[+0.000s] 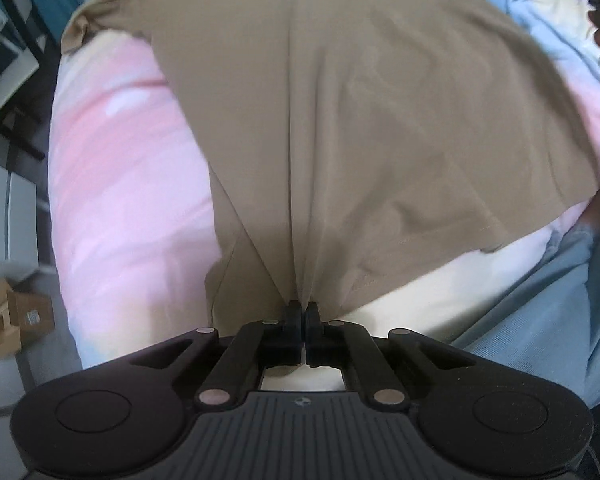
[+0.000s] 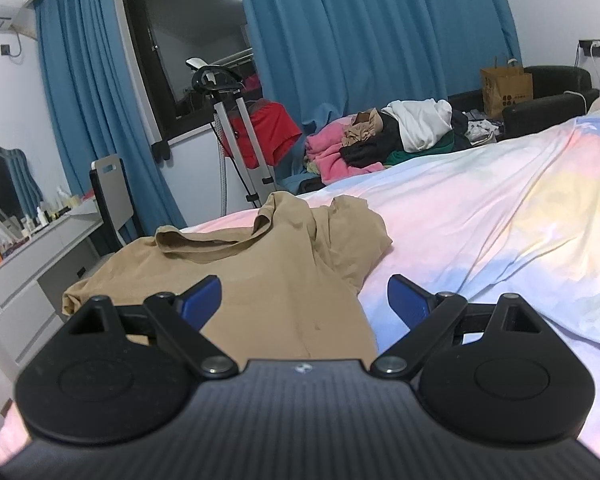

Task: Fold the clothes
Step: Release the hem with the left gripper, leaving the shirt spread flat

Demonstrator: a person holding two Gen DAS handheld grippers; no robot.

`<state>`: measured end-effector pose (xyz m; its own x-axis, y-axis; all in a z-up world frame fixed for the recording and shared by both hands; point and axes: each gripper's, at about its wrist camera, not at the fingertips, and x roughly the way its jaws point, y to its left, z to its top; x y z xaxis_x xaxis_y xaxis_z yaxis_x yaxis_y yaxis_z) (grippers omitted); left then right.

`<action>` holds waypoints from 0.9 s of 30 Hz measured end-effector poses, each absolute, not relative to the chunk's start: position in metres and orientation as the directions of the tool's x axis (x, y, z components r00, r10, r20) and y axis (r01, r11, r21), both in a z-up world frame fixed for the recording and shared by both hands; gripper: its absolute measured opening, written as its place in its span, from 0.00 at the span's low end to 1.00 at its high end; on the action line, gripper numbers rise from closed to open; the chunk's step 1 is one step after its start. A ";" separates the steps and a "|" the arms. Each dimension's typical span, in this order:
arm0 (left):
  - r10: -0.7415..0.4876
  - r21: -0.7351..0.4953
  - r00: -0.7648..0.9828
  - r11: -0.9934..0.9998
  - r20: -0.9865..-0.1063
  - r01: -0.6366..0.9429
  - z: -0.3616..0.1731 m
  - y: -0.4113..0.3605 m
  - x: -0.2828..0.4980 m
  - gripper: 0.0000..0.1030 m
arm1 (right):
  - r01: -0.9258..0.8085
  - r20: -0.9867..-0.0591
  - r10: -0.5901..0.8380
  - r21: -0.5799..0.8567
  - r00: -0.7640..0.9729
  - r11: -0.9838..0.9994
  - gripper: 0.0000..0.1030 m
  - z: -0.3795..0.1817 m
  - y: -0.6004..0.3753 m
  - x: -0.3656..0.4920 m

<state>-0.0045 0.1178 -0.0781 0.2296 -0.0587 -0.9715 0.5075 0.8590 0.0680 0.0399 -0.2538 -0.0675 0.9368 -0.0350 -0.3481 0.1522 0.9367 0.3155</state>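
A tan T-shirt [image 1: 340,120] lies spread on the pastel bedsheet [image 1: 120,200]. My left gripper [image 1: 303,312] is shut on the shirt's hem, and the cloth pulls into taut folds from the fingertips. In the right wrist view the same shirt [image 2: 268,272] lies with its collar and sleeves toward the far side. My right gripper [image 2: 304,300] is open and empty, hovering just above the shirt's near part, its blue pads [image 2: 408,300] spread wide.
A heap of unfolded clothes [image 2: 388,136] lies at the far edge of the bed [image 2: 500,220]. A garment steamer stand [image 2: 236,140], a grey desk [image 2: 32,264] and a chair stand at left. Cardboard boxes [image 1: 16,316] sit on the floor. The person's jeans [image 1: 548,312] are at right.
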 end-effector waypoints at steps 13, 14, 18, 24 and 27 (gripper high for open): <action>-0.205 0.001 0.473 0.917 -0.857 0.398 -0.009 0.091 0.000 0.85 | 0.132 -0.323 -0.002 0.379 0.946 0.916 0.89 -0.058 -0.265 0.034; -0.220 -0.004 0.509 0.920 -0.832 0.392 -0.002 0.082 0.003 0.88 | 0.133 -0.323 -0.002 0.385 0.946 0.913 0.89 -0.058 -0.266 0.034; -0.274 -0.025 0.644 0.930 -0.714 0.368 0.026 0.050 0.015 0.95 | 0.135 -0.318 0.000 0.402 0.948 0.906 0.89 -0.057 -0.270 0.034; -0.293 -0.085 0.778 0.951 -0.556 0.297 0.039 0.006 0.035 0.97 | 0.126 -0.311 0.016 0.430 0.950 0.894 0.77 -0.057 -0.278 0.034; -0.272 -0.125 0.830 0.962 -0.486 0.242 0.022 0.001 0.030 0.98 | 0.128 -0.318 0.032 0.469 0.947 0.874 0.77 -0.060 -0.285 0.041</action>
<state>0.0299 0.0010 0.0215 0.8304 -0.2716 -0.4865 0.2416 0.9623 -0.1248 0.0408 -0.2853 -0.0597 0.9474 0.0324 -0.3185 0.1276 0.8742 0.4685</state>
